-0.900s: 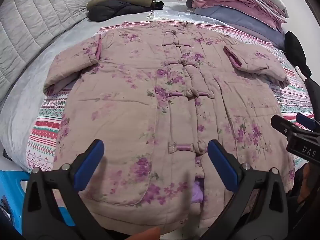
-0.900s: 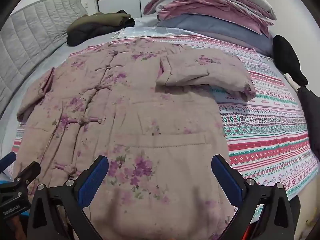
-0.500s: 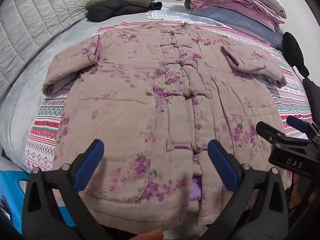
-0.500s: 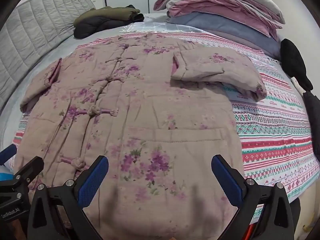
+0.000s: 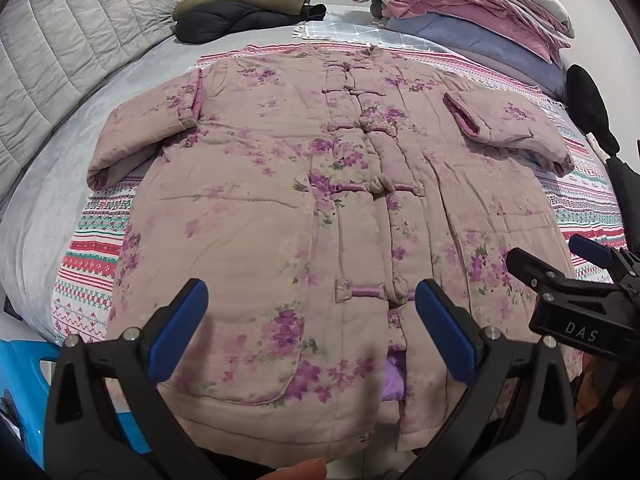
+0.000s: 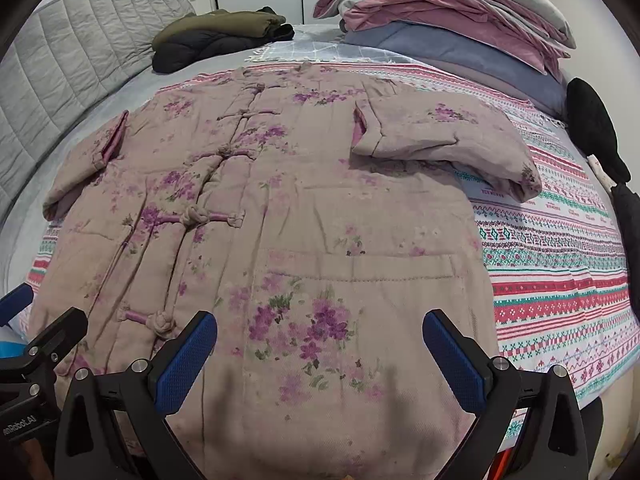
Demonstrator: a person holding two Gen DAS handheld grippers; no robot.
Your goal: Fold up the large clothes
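Observation:
A large padded pink-beige coat with purple flowers and knot buttons (image 5: pixel 320 184) lies flat, front up, on a striped blanket on the bed; it also shows in the right wrist view (image 6: pixel 304 216). Both sleeves are folded in over the shoulders, the left one (image 5: pixel 152 128) and the right one (image 6: pixel 440 136). My left gripper (image 5: pixel 312 328) is open and empty, hovering over the coat's hem near the bottom button. My right gripper (image 6: pixel 320 352) is open and empty over the hem's right pocket area. The right gripper also appears in the left wrist view (image 5: pixel 576 280).
The striped blanket (image 6: pixel 560 272) covers the grey bed. A dark green and black jacket (image 5: pixel 240 12) lies at the far end. A stack of folded bedding (image 6: pixel 448 20) sits at the far right. Black items (image 6: pixel 596 136) lie along the right edge. A blue object (image 5: pixel 24 392) is at lower left.
Both grippers have pulled back slightly toward the hem and the right gripper has drifted left, closer to the left one. Both stay open and the coat has not moved.

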